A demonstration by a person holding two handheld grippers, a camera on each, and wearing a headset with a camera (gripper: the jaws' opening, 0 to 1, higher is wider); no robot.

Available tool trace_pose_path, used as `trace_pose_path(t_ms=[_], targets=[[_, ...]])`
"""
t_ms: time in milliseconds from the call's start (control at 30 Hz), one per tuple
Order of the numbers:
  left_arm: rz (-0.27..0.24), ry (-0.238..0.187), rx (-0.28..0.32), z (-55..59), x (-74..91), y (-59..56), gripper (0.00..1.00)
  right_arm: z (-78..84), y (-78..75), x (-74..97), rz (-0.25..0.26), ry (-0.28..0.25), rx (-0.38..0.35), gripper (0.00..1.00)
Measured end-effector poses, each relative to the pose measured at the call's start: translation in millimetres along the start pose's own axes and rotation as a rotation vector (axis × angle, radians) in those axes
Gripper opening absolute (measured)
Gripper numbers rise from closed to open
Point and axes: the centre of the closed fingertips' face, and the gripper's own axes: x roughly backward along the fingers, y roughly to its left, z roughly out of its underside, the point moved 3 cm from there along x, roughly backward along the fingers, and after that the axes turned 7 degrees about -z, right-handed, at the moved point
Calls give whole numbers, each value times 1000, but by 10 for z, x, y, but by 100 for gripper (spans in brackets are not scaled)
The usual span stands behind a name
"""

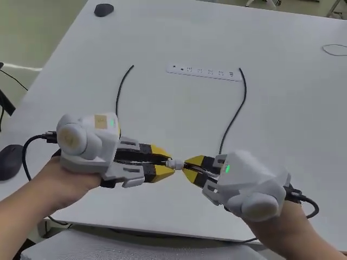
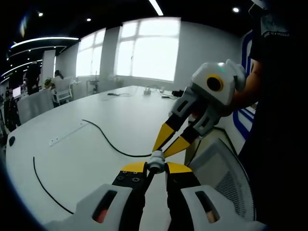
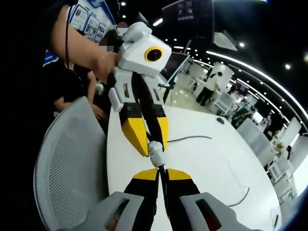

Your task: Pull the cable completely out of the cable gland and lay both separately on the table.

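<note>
A small white cable gland (image 1: 175,163) is held in the air above the white table's (image 1: 282,124) near edge. My left gripper (image 1: 169,164) comes in from the left and its yellow jaws are shut on the gland (image 2: 155,161). My right gripper (image 1: 187,167) faces it tip to tip from the right, shut on the black cable (image 3: 162,177) just behind the gland (image 3: 155,151). The rest of the cable (image 1: 236,116) trails away across the table toward the far side.
A white power strip (image 1: 204,72) lies at mid-table, with a second loose black cable (image 1: 120,89) to its left. A dark mouse (image 1: 103,9) sits at the far left edge. A grey mesh chair (image 3: 62,168) stands close to the near edge.
</note>
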Motion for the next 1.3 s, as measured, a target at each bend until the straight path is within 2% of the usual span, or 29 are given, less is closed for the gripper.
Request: trace_pose_path(t_ms=[233, 467, 667, 867, 1000, 1133, 1300], targets=[[-2, 4, -10, 3, -17, 4, 15, 89, -41, 29, 21, 7, -57, 0], [-7, 3, 13, 0, 2, 24, 15, 156, -86, 43, 38, 1, -132, 0], [-21, -3, 49, -3, 24, 47, 15, 284, -156, 54, 61, 0, -263, 0], [-31, -14, 63, -20, 34, 27, 15, 456, -217, 75, 99, 9, -426, 0], [-37, -19, 69, -24, 39, 17, 15, 558, -242, 91, 113, 11, -503, 0], [-49, -28, 72, -46, 52, 17, 15, 701, -229, 106, 128, 18, -646, 0], [-53, -40, 75, -62, 55, -3, 15, 874, -212, 160, 160, 24, -789, 0]])
